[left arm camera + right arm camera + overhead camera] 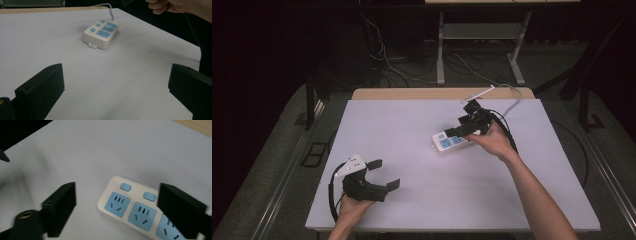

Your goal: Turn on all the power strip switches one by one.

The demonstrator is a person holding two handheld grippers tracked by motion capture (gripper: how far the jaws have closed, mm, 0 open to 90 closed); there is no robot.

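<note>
A white table (pixel 412 150) carries a cream-white power strip (pixel 451 142) with light-blue socket faces and small blue switch buttons, lying right of centre toward the far side of the table, its grey cable (pixel 512 106) running off past the far edge. In the high view the right gripper (pixel 464 131) is held by the person's right hand (pixel 492 141) directly over the strip's far end, its black jaws spread apart with nothing between them. The right gripper view looks down on the strip from close above: two full sockets and part of a third are visible, with two switch buttons above them, and the jaws stand wide on either side, the right-hand jaw covering part of the strip's length; whether a jaw touches the strip cannot be told. The left gripper (pixel 384 174) sits near the front left of the table, well apart from the strip, gripped by the left hand (pixel 352 207), with a grey three-cornered plate (pixel 352 164) on top and a black cable looping beside it. Its jaws are also wide open and empty, pointing toward the table's middle. In the left gripper view the strip (pixel 101 33) lies farther off on bare table between the two jaws.
</note>
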